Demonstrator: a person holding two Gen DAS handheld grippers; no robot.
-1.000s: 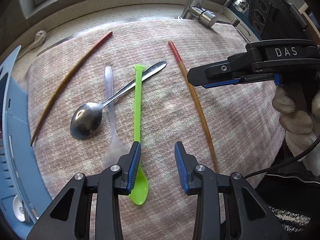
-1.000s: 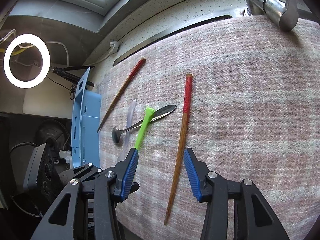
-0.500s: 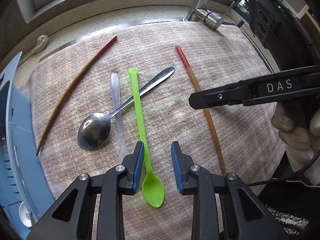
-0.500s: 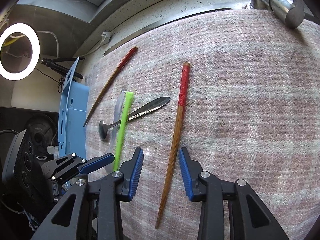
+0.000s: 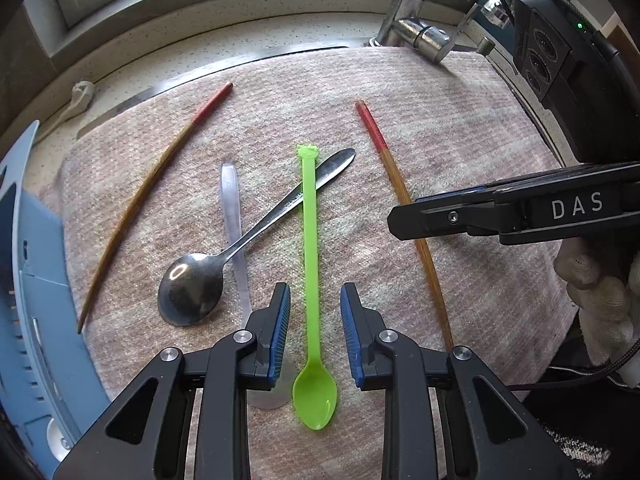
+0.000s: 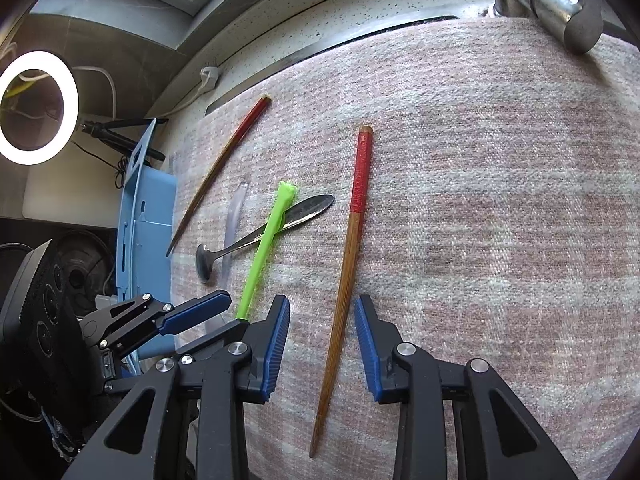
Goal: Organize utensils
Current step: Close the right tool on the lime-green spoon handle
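Note:
A green plastic spoon (image 5: 310, 240) lies on the checked cloth (image 5: 460, 120), its handle across a metal spoon (image 5: 192, 284). My left gripper (image 5: 315, 312) points down over it, open, with the green handle between the jaws and a gap on each side. A clear plastic spoon (image 5: 232, 208) lies under the metal one. My right gripper (image 6: 322, 336) straddles the right red-topped chopstick (image 6: 352, 240); its jaws are closing and the pads do not touch the stick. The second chopstick (image 6: 224, 164) lies further left.
A blue plastic rack (image 5: 36, 280) stands at the cloth's left edge. The steel tap (image 6: 560, 8) rises at the back right above the speckled counter. A gloved hand (image 5: 596, 292) holds the right gripper. A ring light (image 6: 38, 108) glows far left.
The left jaws narrowed and shifted right, so the green spoon now lies between them; its handle swung left and back. The right jaws narrowed around the chopstick.

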